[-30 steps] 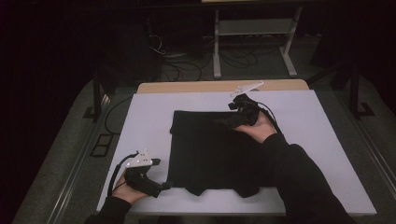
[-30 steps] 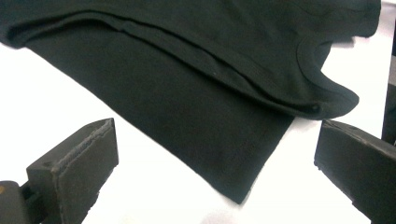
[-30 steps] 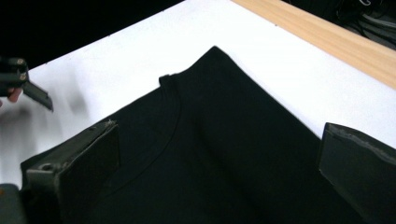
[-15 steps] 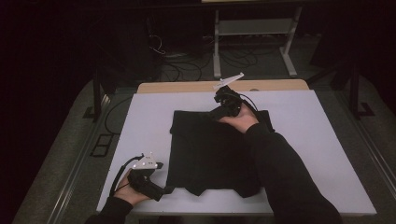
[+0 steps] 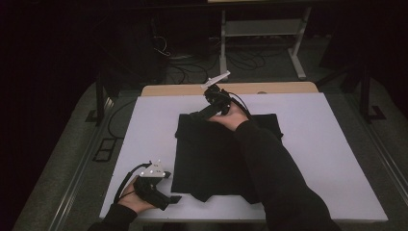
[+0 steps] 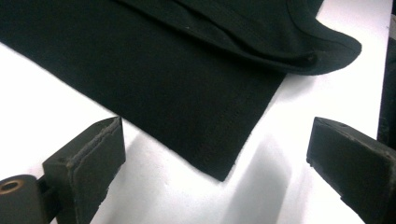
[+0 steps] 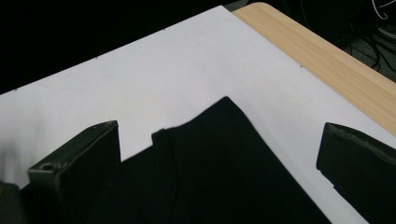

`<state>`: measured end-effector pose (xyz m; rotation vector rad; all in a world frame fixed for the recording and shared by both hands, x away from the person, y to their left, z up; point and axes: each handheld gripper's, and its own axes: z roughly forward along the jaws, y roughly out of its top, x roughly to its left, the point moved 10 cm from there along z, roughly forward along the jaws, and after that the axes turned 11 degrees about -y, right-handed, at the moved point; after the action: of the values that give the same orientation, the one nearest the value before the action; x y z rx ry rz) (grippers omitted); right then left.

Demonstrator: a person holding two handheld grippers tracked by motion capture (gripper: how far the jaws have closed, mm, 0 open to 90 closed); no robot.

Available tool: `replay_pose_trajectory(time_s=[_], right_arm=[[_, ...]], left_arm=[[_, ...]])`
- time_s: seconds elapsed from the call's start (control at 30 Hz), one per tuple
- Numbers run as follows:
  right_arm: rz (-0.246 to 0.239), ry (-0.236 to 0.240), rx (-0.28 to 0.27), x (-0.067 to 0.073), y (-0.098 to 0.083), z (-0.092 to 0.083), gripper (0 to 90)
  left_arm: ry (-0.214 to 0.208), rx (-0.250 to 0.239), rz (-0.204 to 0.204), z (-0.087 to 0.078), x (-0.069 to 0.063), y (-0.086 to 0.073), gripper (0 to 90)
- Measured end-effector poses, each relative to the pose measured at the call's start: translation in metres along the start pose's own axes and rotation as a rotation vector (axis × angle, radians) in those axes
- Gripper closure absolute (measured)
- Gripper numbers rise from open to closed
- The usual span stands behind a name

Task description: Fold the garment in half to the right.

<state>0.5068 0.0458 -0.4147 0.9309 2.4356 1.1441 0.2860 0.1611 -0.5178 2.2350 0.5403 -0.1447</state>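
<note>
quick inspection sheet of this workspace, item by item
surface: white table top with a wooden strip along its far edge
job's things: black garment lying flat mid-table, a folded layer on it in the left gripper view
clutter: nothing seen
grippers: left gripper at the garment's near left corner, jaws open astride that corner, not touching it; right gripper at the garment's far left corner, jaws open above it
cables: one loops from the left gripper; one trails from the right gripper over the hand; more lie on the floor beyond the table
surroundings: dark room, a metal frame behind the table
</note>
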Motion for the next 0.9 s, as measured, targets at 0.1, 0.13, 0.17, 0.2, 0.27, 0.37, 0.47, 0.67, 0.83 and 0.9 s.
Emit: replay_pose_trajectory(time_s=[0.1,0.13,0.17,0.2,0.27,0.37,0.47,0.67,0.83,0.9], right_arm=[[-0.001,0.003,0.007,0.003,0.004,0.009,0.0],[-0.002,0.002,0.008,0.004,0.006,0.012,0.0],[-0.005,0.006,0.013,0.005,0.007,0.014,0.0],[-0.008,0.006,0.013,0.006,0.008,0.018,0.0],[-0.006,0.007,0.016,0.008,0.010,0.023,0.0],[-0.012,0.003,0.028,0.010,0.011,0.032,0.0],[-0.036,-0.003,0.047,0.012,0.010,0.043,0.0],[-0.042,0.009,0.059,0.016,0.008,0.060,0.0],[-0.030,0.011,0.069,0.015,0.007,0.070,0.0],[-0.024,0.009,0.071,0.014,0.006,0.075,0.0]], left_arm=[[-0.003,-0.006,-0.008,0.001,-0.001,0.000,4.4],[-0.001,-0.003,-0.006,0.001,-0.001,-0.001,4.8],[-0.001,-0.003,-0.006,0.002,-0.001,-0.001,5.2],[0.000,-0.002,-0.001,0.002,-0.001,-0.001,5.4],[-0.001,-0.002,0.000,0.002,-0.002,-0.001,6.5],[-0.002,0.000,0.008,0.002,-0.002,-0.001,7.0],[0.004,0.006,0.030,0.002,-0.002,-0.001,11.7],[0.025,0.016,0.062,0.003,-0.002,-0.001,16.5],[0.045,0.018,0.085,0.003,-0.001,0.000,23.0],[0.054,0.019,0.092,0.003,0.000,0.000,24.7]])
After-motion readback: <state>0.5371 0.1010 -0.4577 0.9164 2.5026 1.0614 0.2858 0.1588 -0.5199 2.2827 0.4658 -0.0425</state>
